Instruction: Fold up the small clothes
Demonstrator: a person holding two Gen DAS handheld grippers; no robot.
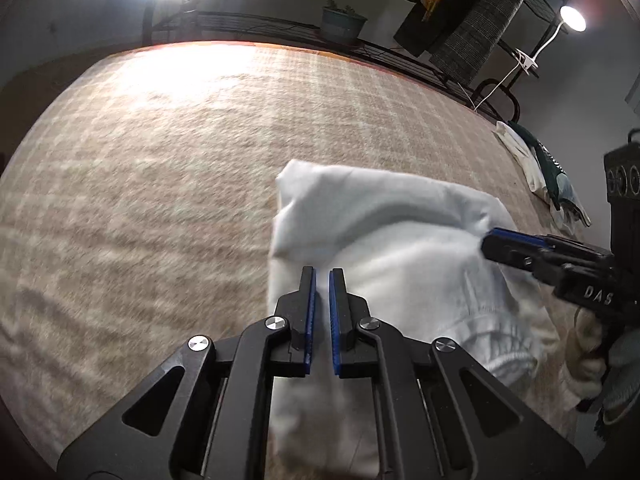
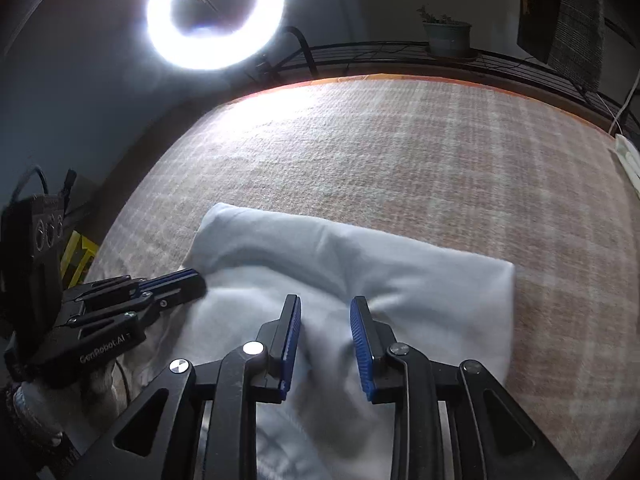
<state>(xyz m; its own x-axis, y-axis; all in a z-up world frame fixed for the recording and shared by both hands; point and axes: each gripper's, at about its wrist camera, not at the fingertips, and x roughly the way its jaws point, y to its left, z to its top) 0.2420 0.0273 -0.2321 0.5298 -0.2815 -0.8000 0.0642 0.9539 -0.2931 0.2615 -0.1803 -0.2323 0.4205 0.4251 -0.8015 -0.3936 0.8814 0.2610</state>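
left gripper [image 1: 322, 276] nearly closed, apparently empty; right gripper [image 2: 325, 306] open over white garment [image 2: 360, 264]; ring light [image 2: 216, 14] behind.

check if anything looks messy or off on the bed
The white garment lies bunched and creased rather than flat, its far-left corner puffed up. A loose pile of clothes hangs over the blanket's right edge. Nothing looks spilled or damaged.

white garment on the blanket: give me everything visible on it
The white garment is soft, fleece-like cloth, folded over into a thick rounded bundle with a ribbed cuff or hem showing near the camera. It lies on the checked beige blanket. The left tongs are nearly closed over its left edge; the right tongs are open above its middle.
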